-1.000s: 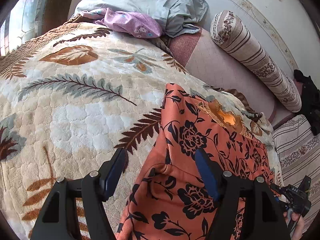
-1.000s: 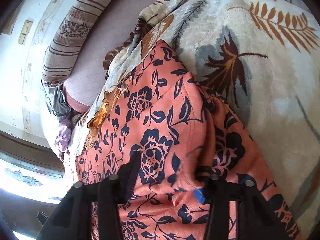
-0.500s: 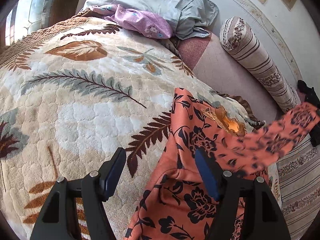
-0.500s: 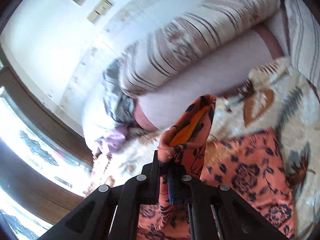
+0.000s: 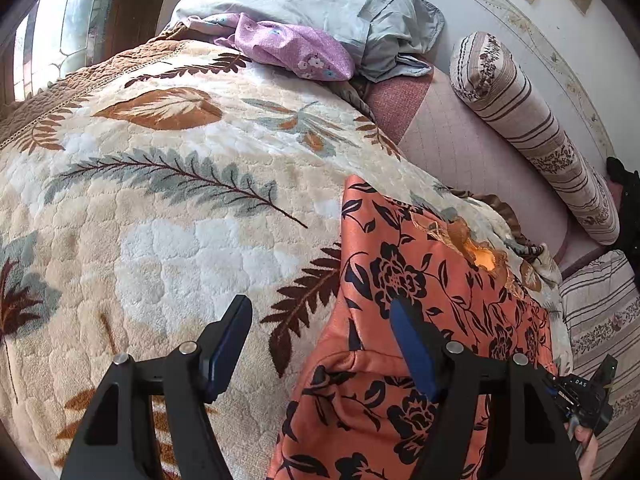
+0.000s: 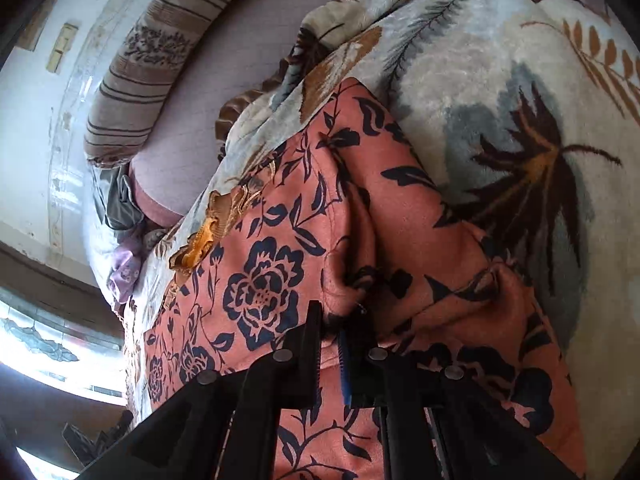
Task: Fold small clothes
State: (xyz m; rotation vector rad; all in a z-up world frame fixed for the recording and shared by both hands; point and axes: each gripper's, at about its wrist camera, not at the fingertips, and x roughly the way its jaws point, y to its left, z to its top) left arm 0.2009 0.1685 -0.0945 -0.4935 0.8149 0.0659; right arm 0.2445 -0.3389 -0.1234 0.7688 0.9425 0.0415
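My right tool point(image 6: 340, 344) is pinched on a fold of the orange floral garment point(image 5: 420, 300), which lies on the bed's leaf blanket point(image 5: 160, 220) under and ahead of my wide-open left tool point(image 5: 320, 340). It looks light, limp and slippery; I'd grip edges. The striped bolster point(image 5: 532, 132) sits beyond.

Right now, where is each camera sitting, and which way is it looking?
Left wrist: rides the left gripper, looks along its open fingers across the leaf blanket toward the pillows; the right gripper and some of the person's fingers show at the lower right.
Right wrist: rides the right gripper, looks down at the orange floral garment pinched between its fingers.
Both share the garment, blanket and striped bolster.
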